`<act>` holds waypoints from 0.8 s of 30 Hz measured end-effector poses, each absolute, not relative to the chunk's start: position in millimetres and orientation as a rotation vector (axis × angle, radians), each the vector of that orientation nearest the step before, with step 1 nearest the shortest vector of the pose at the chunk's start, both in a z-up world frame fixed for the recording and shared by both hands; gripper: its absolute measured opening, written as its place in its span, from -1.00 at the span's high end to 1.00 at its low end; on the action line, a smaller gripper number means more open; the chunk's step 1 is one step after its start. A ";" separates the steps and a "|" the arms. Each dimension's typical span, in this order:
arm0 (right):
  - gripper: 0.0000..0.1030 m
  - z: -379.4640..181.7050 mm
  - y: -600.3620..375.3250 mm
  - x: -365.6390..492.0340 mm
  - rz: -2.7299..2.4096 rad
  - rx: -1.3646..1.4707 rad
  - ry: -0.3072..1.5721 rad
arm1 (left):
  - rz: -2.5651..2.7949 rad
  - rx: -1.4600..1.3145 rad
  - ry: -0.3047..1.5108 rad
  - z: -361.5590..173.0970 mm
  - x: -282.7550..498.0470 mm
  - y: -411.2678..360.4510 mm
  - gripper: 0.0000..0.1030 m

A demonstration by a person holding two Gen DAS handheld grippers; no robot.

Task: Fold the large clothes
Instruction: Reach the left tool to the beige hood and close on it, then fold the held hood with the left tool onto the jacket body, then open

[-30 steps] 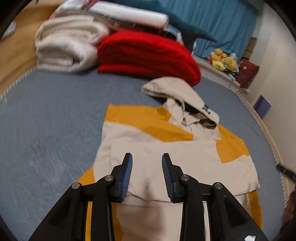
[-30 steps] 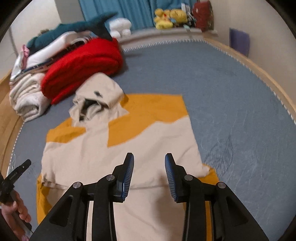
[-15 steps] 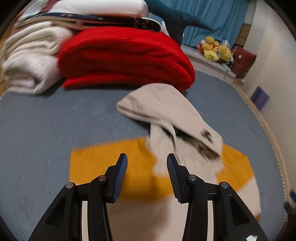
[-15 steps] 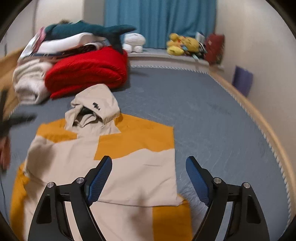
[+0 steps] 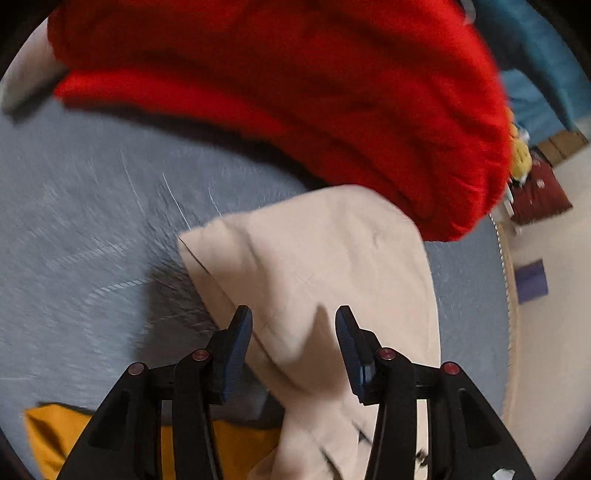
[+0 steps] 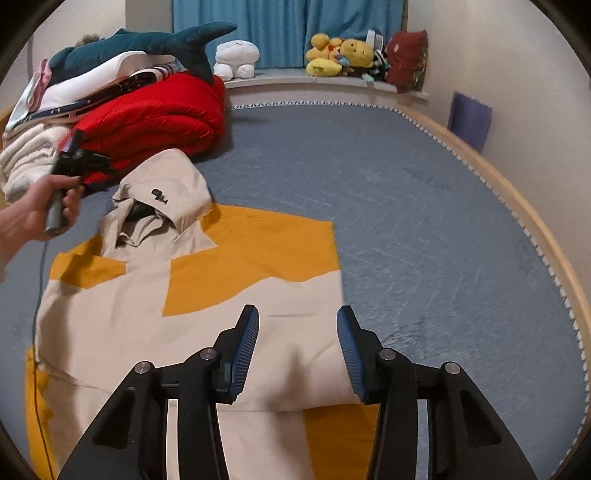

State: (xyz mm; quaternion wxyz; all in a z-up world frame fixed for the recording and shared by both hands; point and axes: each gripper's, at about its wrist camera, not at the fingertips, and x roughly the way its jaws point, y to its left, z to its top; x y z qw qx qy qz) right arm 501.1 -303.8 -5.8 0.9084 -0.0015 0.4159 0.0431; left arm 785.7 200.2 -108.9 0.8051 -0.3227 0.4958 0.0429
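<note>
Right wrist view: a beige and orange hoodie (image 6: 207,295) lies flat on the grey-blue bed (image 6: 424,221), its folded body filling the lower left and its hood (image 6: 166,184) pointing toward 11 o'clock. The right gripper (image 6: 297,350) hangs over the hoodie's near right part at 6 o'clock, jaws spread wide with nothing between them; beige cloth shows in the gap below. At 9 o'clock the person's left hand (image 6: 33,214) holds the handle of the left gripper (image 6: 79,157), which is just beside the hood's tip; in this view its jaws are too blurred to read. A folded red blanket (image 6: 155,118) lies at 10 o'clock, touching or nearly touching the hood, with a stack of white bedding (image 6: 22,158) at its left and a teal shark plush (image 6: 147,42) on top. Yellow plush toys (image 6: 340,53) and a white plush (image 6: 236,59) sit on the ledge at 12 o'clock before a blue curtain (image 6: 288,29). Left wrist view: the left gripper (image 5: 293,341) is open, its blue pads (image 5: 236,350) set apart on either side of the hood (image 5: 314,266), which runs from the centre down to 6 o'clock; whether the pads touch the cloth cannot be told through the motion blur. The blanket (image 5: 295,92) fills the upper field from 10 to 2 o'clock, its edge just behind the hood's tip. An orange panel of the hoodie (image 5: 55,424) shows at 7 o'clock, and the bed (image 5: 92,240) at 9 o'clock.
</note>
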 end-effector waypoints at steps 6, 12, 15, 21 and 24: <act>0.12 -15.9 -299.1 503.0 0.116 0.017 0.902 | 0.052 -0.680 1.020 -106.9 775.0 186.0 0.94; 0.65 -8.7 -307.3 502.1 0.154 0.077 0.913 | -0.188 -0.545 0.874 -23.0 676.9 124.2 0.96; 0.75 -3.1 -316.5 500.3 0.161 0.134 0.916 | -0.281 -0.429 0.808 15.0 585.0 72.7 0.96; 0.72 17.5 -330.0 488.3 0.221 0.244 0.869 | -0.336 -0.309 0.895 -7.9 405.6 -25.3 0.89; 0.63 19.7 -331.0 485.1 0.260 0.319 0.865 | -0.341 -0.276 1.046 -54.8 348.9 -57.2 0.89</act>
